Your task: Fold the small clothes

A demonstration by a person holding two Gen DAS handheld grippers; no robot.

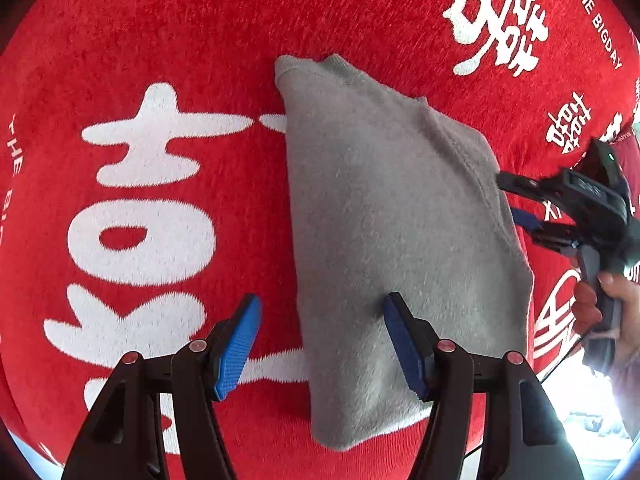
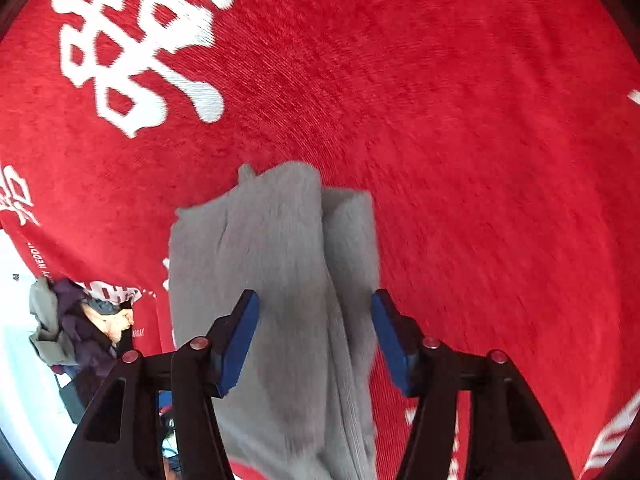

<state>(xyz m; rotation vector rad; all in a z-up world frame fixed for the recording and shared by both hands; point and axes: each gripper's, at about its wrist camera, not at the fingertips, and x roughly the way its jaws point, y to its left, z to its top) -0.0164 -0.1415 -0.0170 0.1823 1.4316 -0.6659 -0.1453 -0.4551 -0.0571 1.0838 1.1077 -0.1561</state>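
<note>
A small grey garment (image 1: pixel 384 216) lies folded in a long strip on the red cloth. My left gripper (image 1: pixel 322 344) is open just above its near left edge, one blue pad over the cloth and one over the garment. My right gripper (image 1: pixel 516 200) shows at the garment's right edge, held by a hand; it looks open. In the right wrist view the right gripper (image 2: pixel 314 340) is open above the grey garment (image 2: pixel 276 264), holding nothing. The view is blurred.
The red cloth (image 1: pixel 192 40) with white characters covers the whole work surface. A pile of other clothes (image 2: pixel 68 320) lies beyond the cloth's edge at the left of the right wrist view. A bright floor (image 1: pixel 580 408) shows past the cloth's edge.
</note>
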